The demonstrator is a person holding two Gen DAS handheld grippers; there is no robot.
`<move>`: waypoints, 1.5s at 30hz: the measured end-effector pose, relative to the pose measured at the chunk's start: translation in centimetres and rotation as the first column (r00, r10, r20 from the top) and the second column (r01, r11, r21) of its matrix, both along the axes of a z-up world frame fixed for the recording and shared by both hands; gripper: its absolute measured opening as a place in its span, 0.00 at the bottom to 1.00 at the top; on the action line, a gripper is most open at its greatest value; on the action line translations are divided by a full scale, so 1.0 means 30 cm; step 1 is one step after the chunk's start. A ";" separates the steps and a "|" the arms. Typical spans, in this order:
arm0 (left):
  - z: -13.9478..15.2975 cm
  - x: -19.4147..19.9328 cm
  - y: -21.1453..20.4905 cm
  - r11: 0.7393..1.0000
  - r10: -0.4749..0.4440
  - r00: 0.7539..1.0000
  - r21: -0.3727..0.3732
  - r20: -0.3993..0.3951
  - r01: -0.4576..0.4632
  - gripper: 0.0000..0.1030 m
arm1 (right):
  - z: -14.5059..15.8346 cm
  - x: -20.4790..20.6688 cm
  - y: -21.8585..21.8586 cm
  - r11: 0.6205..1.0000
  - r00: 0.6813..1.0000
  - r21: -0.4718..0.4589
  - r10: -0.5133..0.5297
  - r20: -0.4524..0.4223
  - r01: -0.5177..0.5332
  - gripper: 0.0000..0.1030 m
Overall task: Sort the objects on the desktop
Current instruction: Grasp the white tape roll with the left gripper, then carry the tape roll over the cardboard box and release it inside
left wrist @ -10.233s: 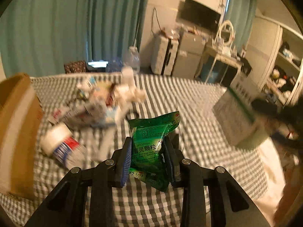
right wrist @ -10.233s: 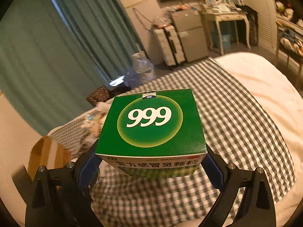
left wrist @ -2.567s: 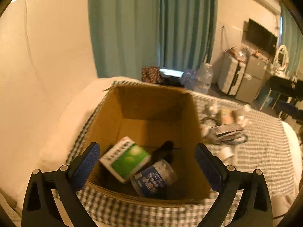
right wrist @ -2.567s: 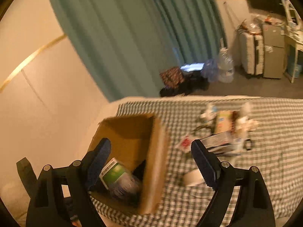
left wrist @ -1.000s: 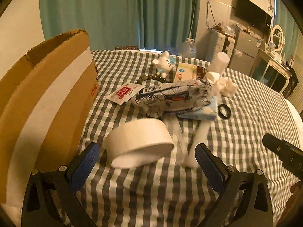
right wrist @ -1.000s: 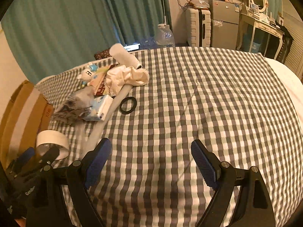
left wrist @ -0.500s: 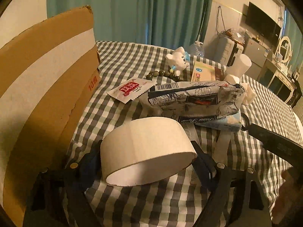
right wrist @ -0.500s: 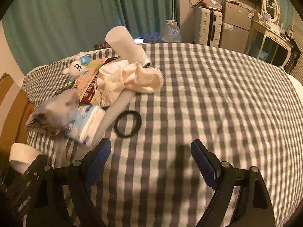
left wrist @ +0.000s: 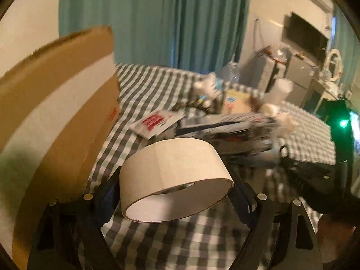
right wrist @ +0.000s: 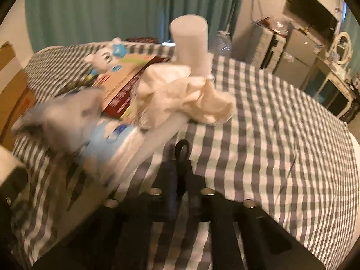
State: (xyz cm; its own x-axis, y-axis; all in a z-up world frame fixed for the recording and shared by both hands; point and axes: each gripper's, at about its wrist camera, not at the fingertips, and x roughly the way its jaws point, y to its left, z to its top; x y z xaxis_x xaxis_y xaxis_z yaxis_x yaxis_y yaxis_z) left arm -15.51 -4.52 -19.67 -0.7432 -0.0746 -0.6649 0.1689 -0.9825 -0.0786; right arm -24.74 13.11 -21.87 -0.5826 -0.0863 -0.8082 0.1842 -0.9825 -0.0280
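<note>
White tape roll (left wrist: 173, 168): wide cardboard-cored ring, tilted with its open side toward the camera, clamped between the left tool's pads above the checked bedcover. Black ring (right wrist: 182, 149): small loop, stood on edge, pinched at its lower part by the right tool's closed pads. Cardboard box (left wrist: 56, 117): open-topped, white tape band on its side, set at the left. Heaped nearby are a white plush toy (right wrist: 101, 59), a flat carton (right wrist: 126, 83), crumpled cloth (right wrist: 180, 94), a blue tissue pack (right wrist: 112, 141).

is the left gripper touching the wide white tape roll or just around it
Touching. In the left wrist view the left gripper has its blue pads against both sides of the wide white tape roll, which sits tilted between them, off the checked cloth.
</note>
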 end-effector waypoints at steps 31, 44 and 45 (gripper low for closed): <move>0.816 0.364 -0.266 0.992 -0.110 0.986 -0.074 -0.125 0.102 0.85 | 0.852 0.626 -0.364 0.935 0.931 -0.196 0.238 -0.277 -0.297 0.04; 0.637 0.285 -0.663 0.995 0.061 0.998 -0.078 -0.034 -0.064 0.85 | 0.704 0.466 -0.727 0.884 0.910 -0.218 0.389 -0.144 -0.413 0.04; 0.614 0.277 -0.678 0.995 0.068 0.998 -0.073 -0.019 -0.069 0.85 | 0.681 0.444 -0.755 0.882 0.910 -0.224 0.395 -0.129 -0.415 0.04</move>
